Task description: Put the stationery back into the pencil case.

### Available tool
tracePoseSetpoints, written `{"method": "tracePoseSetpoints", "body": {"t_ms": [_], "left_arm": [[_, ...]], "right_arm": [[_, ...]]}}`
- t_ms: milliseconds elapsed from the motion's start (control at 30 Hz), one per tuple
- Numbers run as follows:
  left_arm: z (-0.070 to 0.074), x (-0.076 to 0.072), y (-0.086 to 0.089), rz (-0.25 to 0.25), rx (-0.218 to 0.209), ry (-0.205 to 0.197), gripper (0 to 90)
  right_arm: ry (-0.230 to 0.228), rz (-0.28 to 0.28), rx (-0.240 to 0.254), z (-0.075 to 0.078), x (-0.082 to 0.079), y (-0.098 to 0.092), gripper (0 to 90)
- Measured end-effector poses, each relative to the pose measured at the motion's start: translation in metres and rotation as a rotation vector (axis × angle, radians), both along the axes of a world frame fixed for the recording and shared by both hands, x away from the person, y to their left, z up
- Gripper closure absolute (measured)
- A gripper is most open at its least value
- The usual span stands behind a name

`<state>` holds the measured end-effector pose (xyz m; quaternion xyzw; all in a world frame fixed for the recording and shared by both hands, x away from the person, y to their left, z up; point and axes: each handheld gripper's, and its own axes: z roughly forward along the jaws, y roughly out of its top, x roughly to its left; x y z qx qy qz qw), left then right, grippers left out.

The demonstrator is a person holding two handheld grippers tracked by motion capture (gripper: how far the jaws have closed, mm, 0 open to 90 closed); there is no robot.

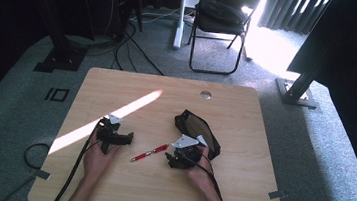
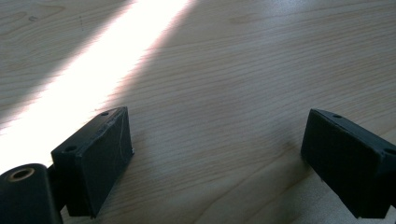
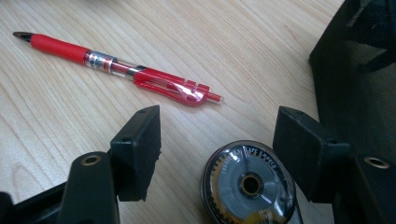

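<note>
The right gripper (image 3: 217, 140) stands with jaws apart over a round tape dispenser (image 3: 250, 184) lying between them unpressed, a red pen (image 3: 126, 70) just beyond, a black pouch (image 3: 359, 79) beside it, while the left gripper (image 2: 217, 158), jaws wide, frames bare bench (image 2: 243, 70).

Dim room; sunlight stripe glares across table (image 1: 237, 187); perhaps soft.
</note>
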<state>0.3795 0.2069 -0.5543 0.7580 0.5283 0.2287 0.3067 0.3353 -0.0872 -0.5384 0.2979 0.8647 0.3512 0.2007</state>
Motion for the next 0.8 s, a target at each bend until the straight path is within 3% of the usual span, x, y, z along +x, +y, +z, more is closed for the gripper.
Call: {"method": "tracePoseSetpoints", "body": {"t_ms": [300, 800], "left_arm": [[0.000, 0.000, 0.000, 0.000, 0.000, 0.000, 8.9], [0.000, 0.000, 0.000, 0.000, 0.000, 0.000, 8.9]], "right_arm": [[0.032, 0.004, -0.033, -0.008, 0.009, 0.005, 33.8], [0.081, 0.092, -0.019, -0.005, -0.013, 0.003, 35.1]]}}
